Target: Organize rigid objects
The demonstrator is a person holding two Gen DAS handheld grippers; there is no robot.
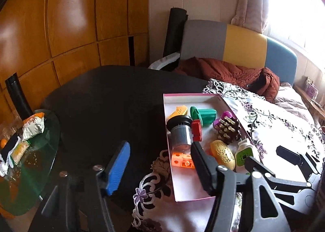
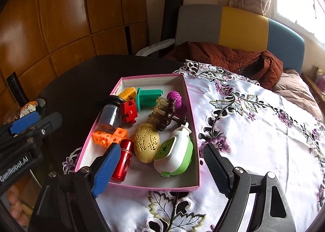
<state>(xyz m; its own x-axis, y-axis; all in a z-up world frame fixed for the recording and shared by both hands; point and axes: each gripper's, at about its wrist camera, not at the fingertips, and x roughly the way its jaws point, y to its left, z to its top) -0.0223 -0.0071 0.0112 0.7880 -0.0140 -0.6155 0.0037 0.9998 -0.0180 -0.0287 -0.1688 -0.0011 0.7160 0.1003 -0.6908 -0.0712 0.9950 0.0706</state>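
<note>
Both my claws, left gripper (image 1: 160, 162) and right gripper (image 2: 162, 162), stand spread and empty. The pink box (image 2: 191, 108) on the tablecloth (image 2: 254, 130) holds light, hard plastic pieces (red cylinder (image 2: 122, 160) looks slippery: pinch across its middle).

Embroidered tablecloth (image 2: 254, 130) on dark table (image 2: 81, 73); rust jacket (image 2: 233, 57) on tri-colour sofa (image 2: 243, 26); wood wardrobe (image 2: 61, 18) behind.

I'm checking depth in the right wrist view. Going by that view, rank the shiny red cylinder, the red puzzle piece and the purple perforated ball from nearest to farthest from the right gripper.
1. Shiny red cylinder, beside the right gripper's blue finger.
2. Red puzzle piece, mid-box, toward the left wall.
3. Purple perforated ball, near the far right corner of the pink box.
</note>
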